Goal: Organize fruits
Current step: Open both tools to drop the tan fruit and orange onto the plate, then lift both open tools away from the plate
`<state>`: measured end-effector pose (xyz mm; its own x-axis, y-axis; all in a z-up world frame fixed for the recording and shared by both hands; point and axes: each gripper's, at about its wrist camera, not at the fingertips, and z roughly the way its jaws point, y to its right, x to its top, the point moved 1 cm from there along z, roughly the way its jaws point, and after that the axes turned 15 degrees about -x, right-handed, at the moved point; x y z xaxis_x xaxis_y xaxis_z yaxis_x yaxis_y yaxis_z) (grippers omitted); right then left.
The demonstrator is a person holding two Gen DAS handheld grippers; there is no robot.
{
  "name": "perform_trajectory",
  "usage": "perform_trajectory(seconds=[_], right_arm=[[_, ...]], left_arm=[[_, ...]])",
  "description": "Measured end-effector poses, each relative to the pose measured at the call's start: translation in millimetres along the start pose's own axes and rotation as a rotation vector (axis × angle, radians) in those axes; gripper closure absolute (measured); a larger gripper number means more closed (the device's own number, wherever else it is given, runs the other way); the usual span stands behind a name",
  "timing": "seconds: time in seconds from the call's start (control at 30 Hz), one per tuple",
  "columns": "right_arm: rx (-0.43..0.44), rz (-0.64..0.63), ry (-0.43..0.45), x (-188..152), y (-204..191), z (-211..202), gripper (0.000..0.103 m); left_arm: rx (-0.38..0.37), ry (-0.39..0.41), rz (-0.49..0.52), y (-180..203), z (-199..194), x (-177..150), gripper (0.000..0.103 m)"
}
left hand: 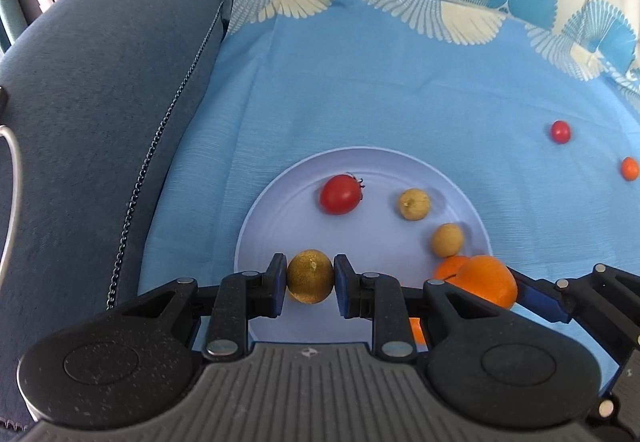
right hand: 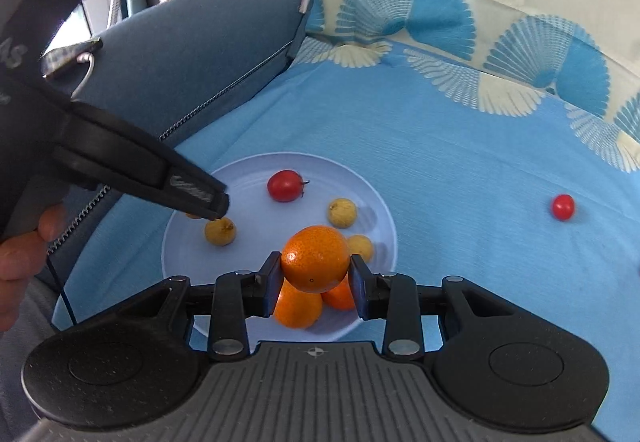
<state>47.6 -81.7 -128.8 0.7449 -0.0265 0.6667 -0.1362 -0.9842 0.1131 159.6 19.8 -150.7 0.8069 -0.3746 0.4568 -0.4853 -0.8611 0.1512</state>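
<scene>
My left gripper (left hand: 310,276) is shut on a small golden-brown round fruit (left hand: 310,282) just above the near left part of the pale plate (left hand: 360,155). On the plate lie a red tomato (left hand: 340,193) and two tan fruits (left hand: 414,204) (left hand: 447,240). My right gripper (right hand: 316,274) is shut on an orange (right hand: 315,258), held over two more oranges (right hand: 298,308) (right hand: 340,296) at the plate's near edge (right hand: 240,167). In the right wrist view the left gripper (right hand: 216,207) reaches in from the left with its fruit (right hand: 220,230).
A loose cherry tomato (left hand: 560,131) and a small orange fruit (left hand: 629,168) lie on the blue cloth (left hand: 400,81) right of the plate. A blue-grey sofa arm (left hand: 100,121) rises close on the left. A person's hand (right hand: 20,254) holds the left gripper.
</scene>
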Motion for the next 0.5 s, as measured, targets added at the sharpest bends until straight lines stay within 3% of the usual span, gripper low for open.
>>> perform_trajectory(seconds=[0.07, 0.13, 0.17, 0.2, 0.23, 0.33, 0.5], right_arm=[[0.000, -0.016, -0.003, 0, -4, 5, 0.066], [0.001, -0.027, -0.006, 0, -7, 9, 0.065], [0.002, -0.030, -0.006, 1, -8, 11, 0.065], [0.005, -0.032, 0.000, 2, -8, 11, 0.063], [0.008, -0.034, 0.008, 3, -9, 10, 0.052], [0.005, -0.038, 0.046, 6, -10, 1, 0.026], [-0.028, -0.019, 0.047, 0, -9, -29, 0.010]], left_arm=[[0.009, -0.009, 0.006, -2, 6, 1, 0.075], [0.006, -0.016, 0.019, -2, 8, 1, 0.058], [0.002, -0.016, 0.022, -3, 6, 2, 0.028], [0.000, -0.003, 0.020, -3, 3, 2, 0.006], [0.004, 0.028, 0.015, -4, -4, 2, 0.000], [0.024, 0.070, 0.030, -2, -24, -2, 0.000], [0.042, 0.091, -0.008, -1, -63, -24, 0.000]])
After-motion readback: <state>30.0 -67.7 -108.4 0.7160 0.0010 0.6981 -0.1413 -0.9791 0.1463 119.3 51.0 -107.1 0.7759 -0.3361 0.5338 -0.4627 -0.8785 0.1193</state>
